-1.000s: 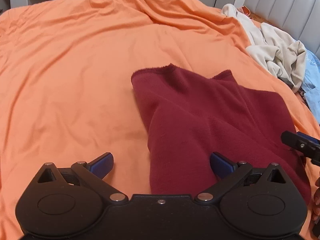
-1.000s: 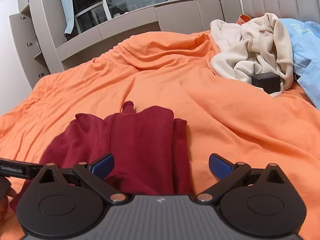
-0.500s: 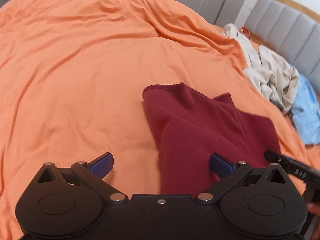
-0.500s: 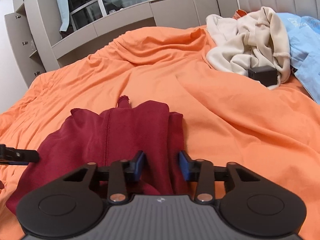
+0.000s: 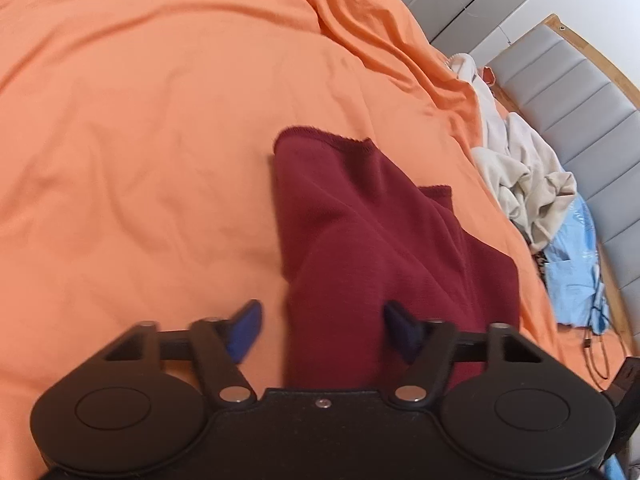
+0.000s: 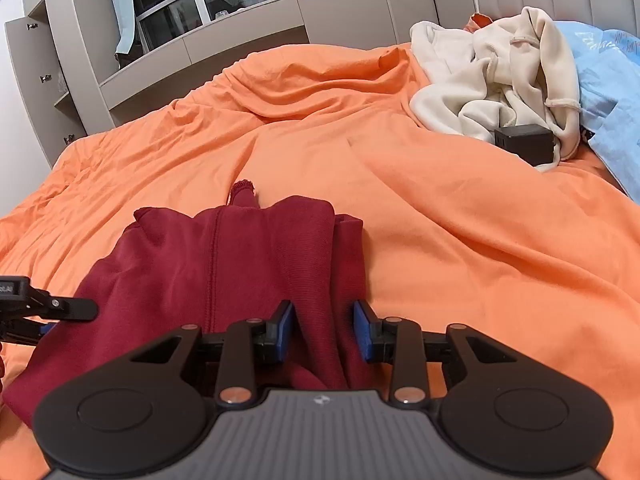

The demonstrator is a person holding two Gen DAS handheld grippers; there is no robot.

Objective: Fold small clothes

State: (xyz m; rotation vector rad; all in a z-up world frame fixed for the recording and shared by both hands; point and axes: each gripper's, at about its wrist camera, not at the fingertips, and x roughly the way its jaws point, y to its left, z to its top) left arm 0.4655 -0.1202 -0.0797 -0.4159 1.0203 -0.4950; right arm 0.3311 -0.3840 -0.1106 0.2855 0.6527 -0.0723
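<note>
A dark red knit garment [image 5: 376, 240] lies on the orange bedsheet [image 5: 140, 140], partly folded; it also shows in the right wrist view [image 6: 240, 264]. My left gripper [image 5: 322, 326] is half closed, with the garment's near edge between its blue pads and not pinched. My right gripper [image 6: 323, 334] has closed in on a bunched fold at the garment's near right edge, with a narrow gap between its pads. The left gripper's tip [image 6: 48, 306] shows at the left of the right wrist view.
A pile of cream clothes [image 6: 504, 80] and a light blue cloth [image 6: 612, 92] lie at the bed's right side, with a small black box [image 6: 524, 142] beside them. A grey padded headboard [image 5: 592, 92] and a cabinet wall [image 6: 200, 60] border the bed.
My right gripper closed from wide open onto the garment's fold. My left gripper's pads came closer together around the garment's edge, and its view swung left.
</note>
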